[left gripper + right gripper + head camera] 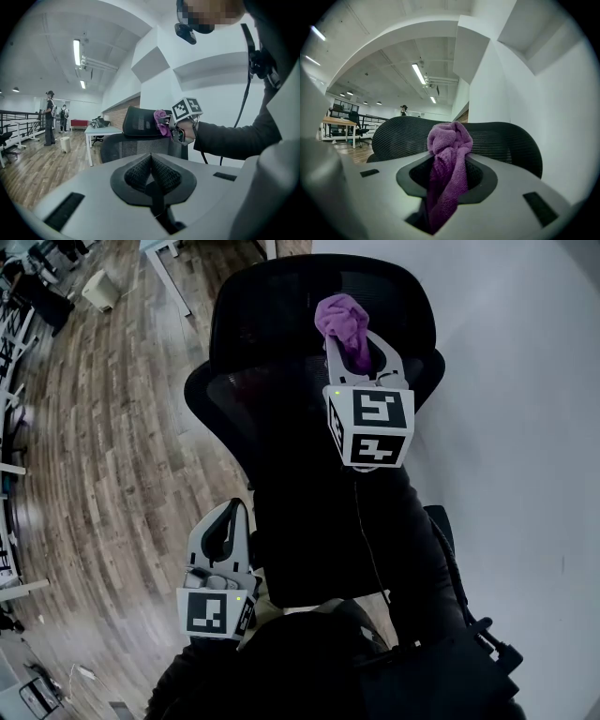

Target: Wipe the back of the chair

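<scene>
A black mesh office chair (281, 343) stands below me, its curved back (497, 136) filling the right gripper view. My right gripper (361, 351) is shut on a purple cloth (343, 326) and holds it against the upper part of the chair's back; the cloth (447, 164) bunches out from between the jaws. In the left gripper view the same cloth (161, 122) shows at the chair's headrest (140, 123). My left gripper (228, 521) hangs lower at the chair's left side, shut with nothing in it (151, 171).
A white wall (525, 427) runs close along the chair's right. Wooden floor (103, 456) spreads to the left. A white desk (101, 133) and a small bin (65, 144) stand further off, with two people (49, 117) at the far end.
</scene>
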A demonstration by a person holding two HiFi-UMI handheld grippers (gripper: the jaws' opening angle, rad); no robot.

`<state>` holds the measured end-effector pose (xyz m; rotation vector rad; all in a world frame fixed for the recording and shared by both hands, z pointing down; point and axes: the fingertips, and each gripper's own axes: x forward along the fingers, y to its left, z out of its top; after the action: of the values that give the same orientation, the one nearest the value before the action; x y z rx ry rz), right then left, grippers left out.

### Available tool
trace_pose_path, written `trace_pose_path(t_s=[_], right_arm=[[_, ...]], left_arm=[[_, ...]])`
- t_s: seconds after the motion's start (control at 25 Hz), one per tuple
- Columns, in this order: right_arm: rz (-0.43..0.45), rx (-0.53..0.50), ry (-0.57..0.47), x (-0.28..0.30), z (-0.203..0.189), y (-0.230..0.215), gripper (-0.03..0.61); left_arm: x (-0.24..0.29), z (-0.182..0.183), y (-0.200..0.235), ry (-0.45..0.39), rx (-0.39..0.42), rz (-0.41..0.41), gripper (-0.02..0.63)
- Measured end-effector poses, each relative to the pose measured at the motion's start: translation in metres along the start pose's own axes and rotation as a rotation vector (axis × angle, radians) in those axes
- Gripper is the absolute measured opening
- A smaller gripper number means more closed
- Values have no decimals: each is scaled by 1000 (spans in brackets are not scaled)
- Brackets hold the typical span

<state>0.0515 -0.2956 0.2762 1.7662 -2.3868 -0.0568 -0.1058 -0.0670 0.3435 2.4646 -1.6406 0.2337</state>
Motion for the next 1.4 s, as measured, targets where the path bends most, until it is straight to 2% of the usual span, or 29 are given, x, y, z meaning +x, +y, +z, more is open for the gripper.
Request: trace_pose_path(t_s=[0.6,1.4], right_arm=[[-108,6,-7,-31,-17,-63,114],[-191,17,-41,-66,-30,-108,114]], left_arm=[[21,-9,-38,-2,36,-86,9],[35,-24,-72,-8,61,-153,9]])
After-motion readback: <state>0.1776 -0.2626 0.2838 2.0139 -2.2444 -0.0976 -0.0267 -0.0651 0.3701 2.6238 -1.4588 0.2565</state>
